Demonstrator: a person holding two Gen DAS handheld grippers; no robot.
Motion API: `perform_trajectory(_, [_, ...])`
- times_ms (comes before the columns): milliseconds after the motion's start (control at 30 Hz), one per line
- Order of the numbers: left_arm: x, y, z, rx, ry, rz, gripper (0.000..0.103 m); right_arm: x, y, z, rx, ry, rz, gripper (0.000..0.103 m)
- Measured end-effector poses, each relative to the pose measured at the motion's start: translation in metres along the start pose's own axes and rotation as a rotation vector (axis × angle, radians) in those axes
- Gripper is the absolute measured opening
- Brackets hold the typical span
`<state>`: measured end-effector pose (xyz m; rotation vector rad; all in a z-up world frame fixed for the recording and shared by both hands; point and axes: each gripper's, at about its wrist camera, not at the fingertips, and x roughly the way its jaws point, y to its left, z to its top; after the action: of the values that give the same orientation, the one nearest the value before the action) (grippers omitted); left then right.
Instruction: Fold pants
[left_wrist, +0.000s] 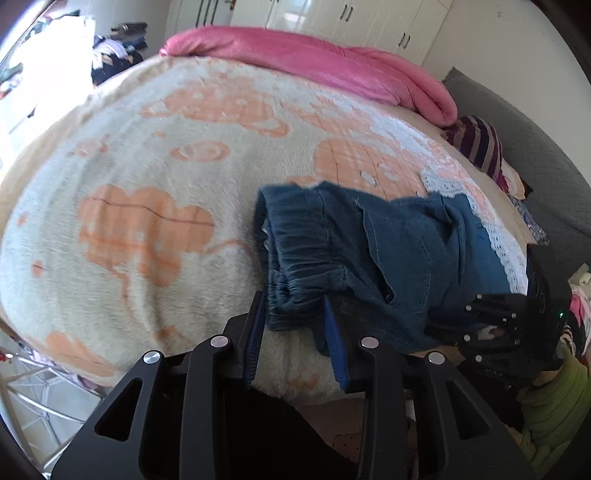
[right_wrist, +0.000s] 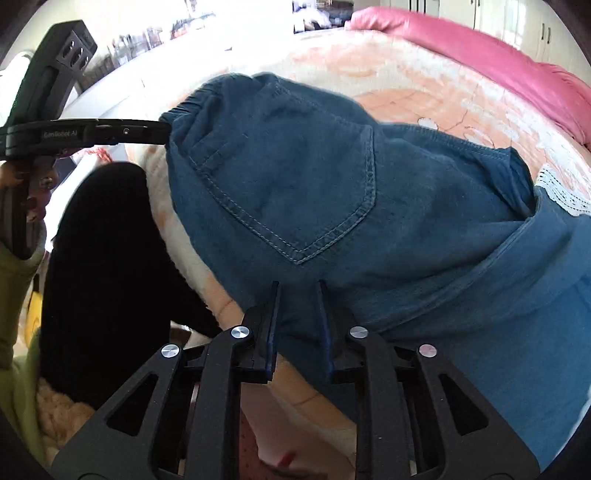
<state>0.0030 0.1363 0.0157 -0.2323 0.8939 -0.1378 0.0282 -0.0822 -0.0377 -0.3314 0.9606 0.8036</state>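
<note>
The blue denim pants (left_wrist: 369, 266) lie bunched near the front edge of the bed (left_wrist: 33, 184), on a fleecy cream blanket (left_wrist: 147, 155) with orange patches. The gathered waistband faces left and a back pocket (right_wrist: 291, 192) faces up; the legs trail off to the right over a strip of white lace trim (left_wrist: 498, 243).

The left tongs (left_wrist: 295, 310) sit at the waistband with cloth between their blue-padded fingers; the fingers stand somewhat apart, and whether they press on the fabric cannot be told. The right tongs (right_wrist: 297, 291) are narrowly parted with a fold of denim just below the pocket bunched tight between them, so they grip the pants.

A rolled pink quilt (left_wrist: 314, 62) lies along the far side of the bed, well apart from the pants. A striped purple cloth (left_wrist: 476, 144) sits at the right edge beside a grey headboard (left_wrist: 546, 177). White cupboards (left_wrist: 351, 18) stand behind, and a heap of clothes (left_wrist: 118, 48) lies at the far left. A green sleeve (right_wrist: 18, 280) and a dark trouser leg (right_wrist: 107, 280) crowd the near edge of the bed.
</note>
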Motion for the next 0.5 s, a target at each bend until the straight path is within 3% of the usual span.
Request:
perform_trajectory(100, [-0.026, -0.008, 0.009, 0.015, -0.083, 0.003, 0.03, 0.0, -0.003, -0.002, 0.024, -0.005, 0.034, 0.014])
perform_trajectory(200, [-0.029, -0.03, 0.02, 0.045, -0.127, -0.06, 0.03, -0.001, -0.004, -0.003, 0.036, -0.015, 0.046, 0.014])
perform_trajectory(367, [0.01, -0.07, 0.024, 0.126, -0.056, -0.121, 0.03, -0.019, -0.01, -0.01, 0.061, -0.039, 0.073, 0.017])
perform_trajectory(500, [0.049, -0.073, 0.006, 0.164, 0.048, -0.016, 0.03, -0.05, -0.018, -0.015, 0.093, -0.112, 0.029, 0.027])
